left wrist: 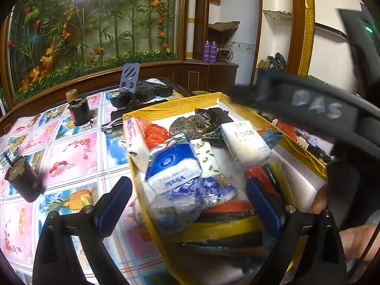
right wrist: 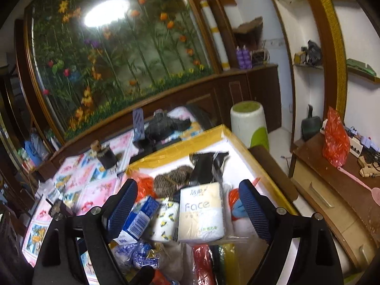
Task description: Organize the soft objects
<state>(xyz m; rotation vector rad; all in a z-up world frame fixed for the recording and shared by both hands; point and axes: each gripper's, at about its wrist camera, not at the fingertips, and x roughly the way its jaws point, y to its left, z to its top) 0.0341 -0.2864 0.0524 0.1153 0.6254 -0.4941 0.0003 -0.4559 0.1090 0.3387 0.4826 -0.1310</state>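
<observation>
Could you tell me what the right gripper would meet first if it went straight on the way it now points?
Probably the Face tissue pack, lying in the box between its open fingers; depth is uncertain.

A lived-in home: wooden cabinets [right wrist: 256, 87], wall shelves [right wrist: 308, 65], a flowered tablecloth [left wrist: 71, 147], and a glassed artificial-flower display [left wrist: 95, 28].

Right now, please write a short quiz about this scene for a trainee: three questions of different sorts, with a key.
1. True or false: the left gripper is shut on the blue Vinda tissue pack.
2. Which pack lies between the open jaws of the right gripper? A. the Face tissue pack B. a purple spray can C. the pink pack
3. Fill in: the soft objects lie in a box with a ____ rim.

Key: 1. false, both grippers are open and hold nothing. 2. A. 3. yellow.
</observation>
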